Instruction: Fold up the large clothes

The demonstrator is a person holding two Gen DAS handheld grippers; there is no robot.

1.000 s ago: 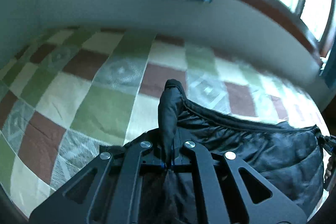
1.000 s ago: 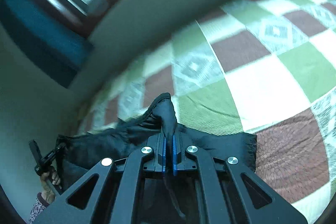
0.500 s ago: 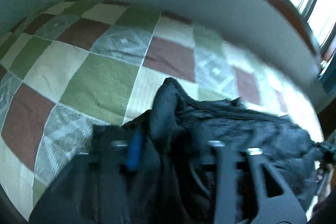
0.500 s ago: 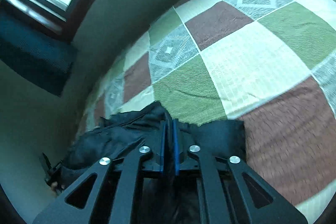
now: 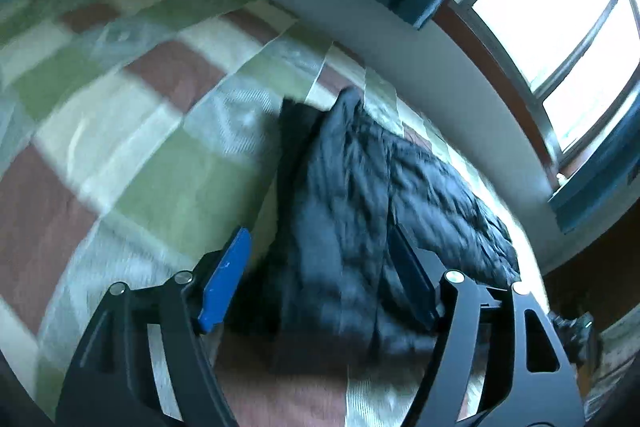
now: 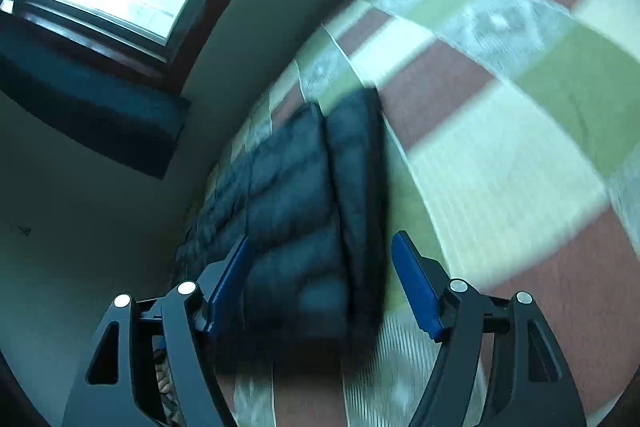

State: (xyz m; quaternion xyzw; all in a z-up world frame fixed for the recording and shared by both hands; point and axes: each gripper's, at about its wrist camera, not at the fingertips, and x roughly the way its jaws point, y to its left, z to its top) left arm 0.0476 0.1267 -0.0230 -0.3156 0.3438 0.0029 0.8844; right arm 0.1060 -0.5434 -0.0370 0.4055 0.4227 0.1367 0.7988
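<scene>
Both grippers, clamped on pinched ridges of the garment a second ago, have let go and drawn back from it. Left wrist view: one black quilted jacket (image 5: 352,211) lies folded on the checked bedspread (image 5: 120,131), close beside the pale wall (image 5: 440,75) under the one window (image 5: 560,11). The left gripper (image 5: 320,279) has its jaws wide and opening; the near edge of the jacket lies between the two fingers, but the blue pad (image 5: 224,283) stands clear of the cloth. Open bedspread runs free to the left of the jacket; motion blur hides fine detail. Right wrist view: the same jacket (image 6: 304,195) shows as two stacked layers, its far edge short of the wall (image 6: 248,27). The right gripper (image 6: 320,283) is also wide and opening, its two blue pads (image 6: 416,291) flanking the jacket's near end without pressing it. Bedspread (image 6: 520,107) lies open to the right.
</scene>
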